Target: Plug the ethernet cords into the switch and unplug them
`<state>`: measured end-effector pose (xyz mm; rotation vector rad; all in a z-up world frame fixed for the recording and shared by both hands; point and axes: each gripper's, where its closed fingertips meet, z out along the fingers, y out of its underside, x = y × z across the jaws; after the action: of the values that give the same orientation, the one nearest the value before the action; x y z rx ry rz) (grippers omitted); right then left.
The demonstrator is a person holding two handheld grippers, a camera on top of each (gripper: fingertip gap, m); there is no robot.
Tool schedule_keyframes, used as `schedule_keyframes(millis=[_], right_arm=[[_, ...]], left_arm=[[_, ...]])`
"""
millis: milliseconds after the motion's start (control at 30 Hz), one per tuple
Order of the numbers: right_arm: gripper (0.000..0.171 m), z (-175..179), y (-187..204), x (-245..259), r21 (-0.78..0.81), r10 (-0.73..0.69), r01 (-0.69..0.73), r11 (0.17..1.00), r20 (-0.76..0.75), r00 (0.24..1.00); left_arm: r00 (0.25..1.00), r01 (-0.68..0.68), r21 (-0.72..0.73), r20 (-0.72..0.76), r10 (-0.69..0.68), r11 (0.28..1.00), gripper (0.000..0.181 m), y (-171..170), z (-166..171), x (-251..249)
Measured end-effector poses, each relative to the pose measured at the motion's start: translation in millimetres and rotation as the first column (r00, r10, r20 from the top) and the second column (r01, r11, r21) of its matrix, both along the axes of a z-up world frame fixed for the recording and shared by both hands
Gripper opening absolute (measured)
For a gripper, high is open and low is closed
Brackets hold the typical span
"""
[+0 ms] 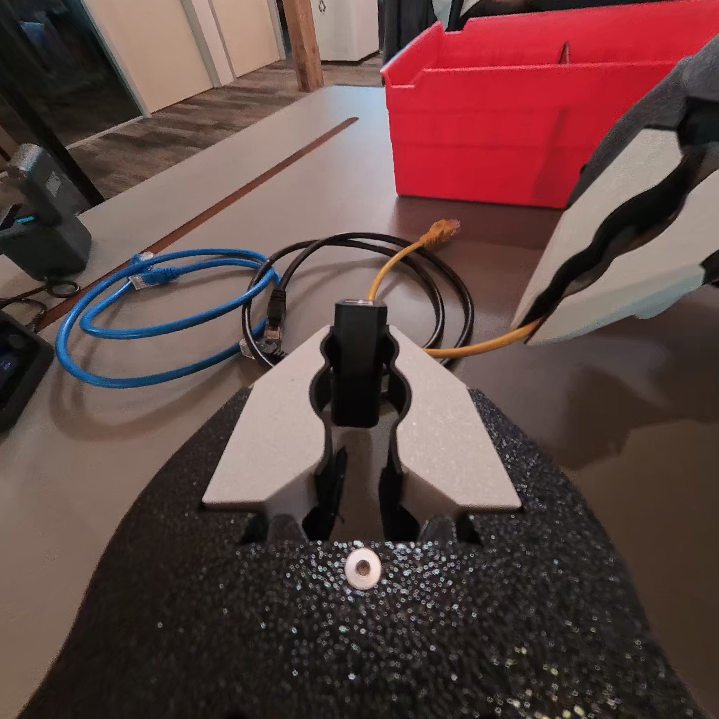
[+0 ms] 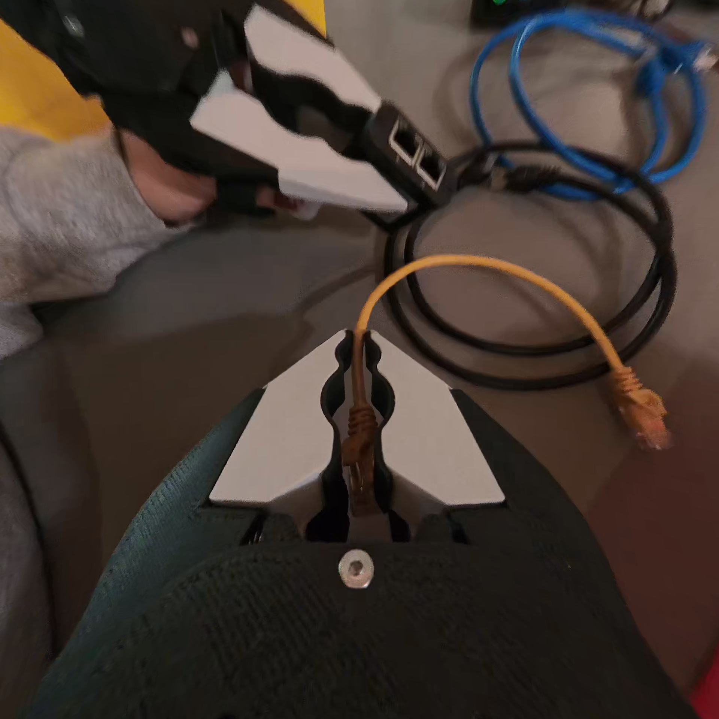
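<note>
My left gripper (image 1: 360,330) is shut on the small black switch (image 1: 358,365) and holds it above the table. In the right wrist view the switch (image 2: 412,159) shows two ports, both empty. My right gripper (image 2: 360,334) is shut on the yellow ethernet cord (image 2: 467,262), with one plug (image 2: 360,447) between its fingers. The cord's other plug (image 2: 642,414) hangs free over the table. In the left wrist view the yellow cord (image 1: 478,346) runs behind the switch into my right gripper (image 1: 533,330).
A coiled black cord (image 1: 439,280) and a coiled blue cord (image 1: 155,311) lie on the brown table (image 1: 272,194) beyond the switch. A red bin (image 1: 525,128) stands at the back right. Dark devices (image 1: 42,221) sit at the left edge. A grey sleeve (image 2: 58,218) shows behind the left gripper. About 8 centimeters separates my left fingertips from my right.
</note>
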<state>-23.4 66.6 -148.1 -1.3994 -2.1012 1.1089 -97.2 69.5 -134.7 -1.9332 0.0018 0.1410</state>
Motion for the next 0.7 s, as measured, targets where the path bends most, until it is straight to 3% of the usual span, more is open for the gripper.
schedule_keyframes(millis=[100, 167, 333, 400, 500, 533, 600, 700], right_arm=[[0.028, -20.0, 15.4, 12.2, 0.182, -0.007, -0.019, 0.983, 0.138, 0.990], [0.031, -23.7, 22.4, 19.8, 0.266, 0.002, -0.056, 0.962, 0.199, 0.980], [0.037, -37.7, 26.8, 51.5, 0.289, 0.047, -0.203, 0.936, 0.468, 0.882], [0.040, -37.0, 21.3, 56.4, 0.271, 0.078, -0.248, 0.930, 0.513, 0.855], [0.036, -37.9, 17.9, 56.7, 0.265, 0.090, -0.283, 0.922, 0.564, 0.821], [0.023, -38.1, 16.9, 58.4, 0.256, 0.097, -0.300, 0.919, 0.589, 0.802], [0.015, -39.2, 14.5, 61.6, 0.238, 0.118, -0.336, 0.911, 0.632, 0.766], [0.007, -38.3, 3.3, 66.3, 0.140, 0.232, -0.414, 0.900, 0.650, 0.723]], left_arm=[[1.000, -0.003, 0.001, -0.007, 0.003, 1.000, 0.021, -0.9, -0.1, -1.9], [1.000, -0.006, 0.011, 0.000, 0.006, 1.000, 0.021, -1.5, 1.3, -3.4], [1.000, -0.004, 0.023, 0.001, 0.004, 1.000, 0.021, -2.7, 3.1, -4.8], [1.000, -0.002, 0.022, -0.006, 0.002, 1.000, 0.021, -2.6, 3.1, -4.6], [1.000, 0.006, 0.016, -0.019, -0.006, 1.000, 0.021, -1.9, 2.2, -3.2], [1.000, 0.007, 0.012, -0.024, -0.006, 1.000, 0.021, -1.6, 1.8, -3.0], [0.999, 0.009, 0.006, -0.034, -0.009, 1.000, 0.021, -1.2, 0.8, -2.4], [0.999, 0.008, 0.005, -0.042, -0.007, 1.000, 0.021, -1.2, 0.5, -2.5]])
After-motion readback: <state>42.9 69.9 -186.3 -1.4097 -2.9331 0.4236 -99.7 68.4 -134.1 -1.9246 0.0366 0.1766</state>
